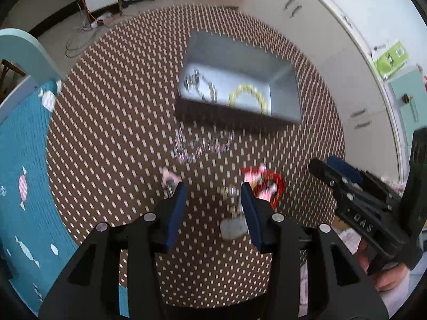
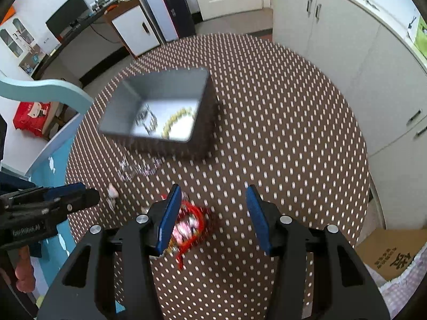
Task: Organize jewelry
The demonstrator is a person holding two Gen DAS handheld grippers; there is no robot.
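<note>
A grey box point(image 1: 234, 50) point(image 2: 160, 85) stands on the round dotted table point(image 1: 120, 106) and holds a yellow bead bracelet point(image 1: 248, 93) point(image 2: 176, 118) and a silver chain point(image 1: 197, 82) point(image 2: 146, 121). In front of it lie a clear crystal bracelet point(image 1: 202, 146) point(image 2: 138, 168), a small pink piece point(image 1: 169, 177) point(image 2: 113, 189) and a red cord bracelet point(image 1: 269, 184) point(image 2: 192, 224). My left gripper point(image 1: 213, 189) is open above a small silver piece point(image 1: 229, 190) and a grey pendant point(image 1: 234, 228), touching neither. My right gripper point(image 2: 213, 189) is open, its left finger over the red bracelet.
A teal chair point(image 1: 24, 160) point(image 2: 53, 90) stands at the table's left edge. White cabinets point(image 1: 320, 26) point(image 2: 347, 53) run along the right. A cardboard box point(image 2: 387, 253) sits on the floor at lower right. A hand point(image 2: 24, 272) holds the left gripper's handle.
</note>
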